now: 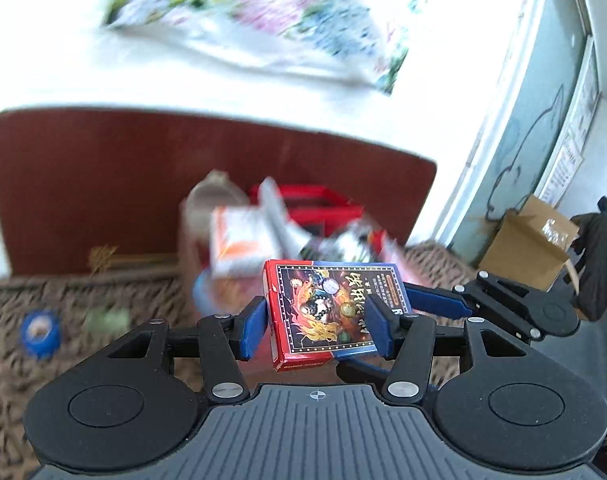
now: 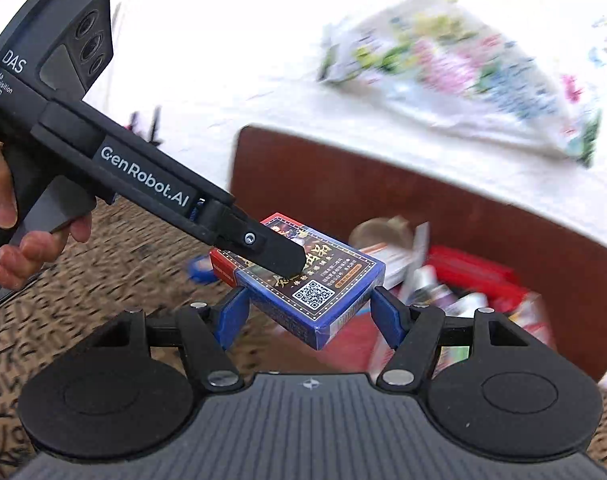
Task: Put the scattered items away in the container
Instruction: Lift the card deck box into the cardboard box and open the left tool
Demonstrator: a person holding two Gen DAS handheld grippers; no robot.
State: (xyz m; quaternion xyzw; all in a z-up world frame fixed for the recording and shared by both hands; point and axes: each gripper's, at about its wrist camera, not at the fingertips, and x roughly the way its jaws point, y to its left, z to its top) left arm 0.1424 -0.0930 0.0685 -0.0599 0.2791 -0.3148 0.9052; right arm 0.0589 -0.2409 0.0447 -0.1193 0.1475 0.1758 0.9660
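Note:
A red and blue card box (image 1: 323, 312) is held in the air between the blue pads of my left gripper (image 1: 317, 326), which is shut on it. In the right wrist view the same box (image 2: 303, 284) lies between the open jaws of my right gripper (image 2: 309, 316), whose pads do not touch it; the left gripper's black finger (image 2: 271, 252) crosses over the box. The container (image 1: 271, 224) beyond holds red boxes, white packets and other items, blurred. It also shows in the right wrist view (image 2: 463, 292).
A brown board (image 1: 103, 184) stands behind the container on a patterned mat (image 1: 83, 340). A blue tape roll (image 1: 39, 332) and a green blurred item (image 1: 107, 320) lie on the mat at left. A floral bag (image 1: 263, 12) lies on the white surface. A cardboard box (image 1: 527, 240) stands at right.

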